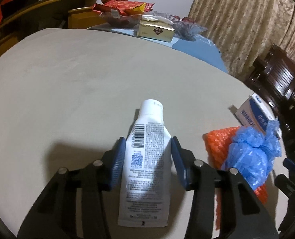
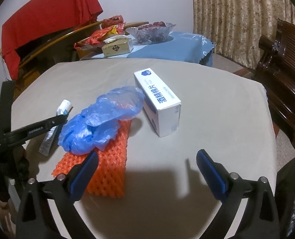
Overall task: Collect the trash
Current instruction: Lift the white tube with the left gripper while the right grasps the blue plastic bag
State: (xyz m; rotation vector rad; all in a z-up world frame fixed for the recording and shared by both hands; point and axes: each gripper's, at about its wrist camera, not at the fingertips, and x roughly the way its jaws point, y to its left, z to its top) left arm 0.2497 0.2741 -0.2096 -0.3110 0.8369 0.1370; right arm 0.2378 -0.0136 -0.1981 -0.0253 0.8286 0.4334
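White tube (image 1: 147,159) flat between left gripper (image 1: 148,149) jaws.

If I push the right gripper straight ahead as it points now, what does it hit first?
Probably bare table at first. The right gripper is open with nothing between its fingers; further along that line sits the white box, slightly left of centre. Depth is hard to judge.

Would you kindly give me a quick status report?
Left gripper straddling white squeeze tube, jaws not clearly clamped. Right gripper open, empty. Blue plastic bag on orange foam net.
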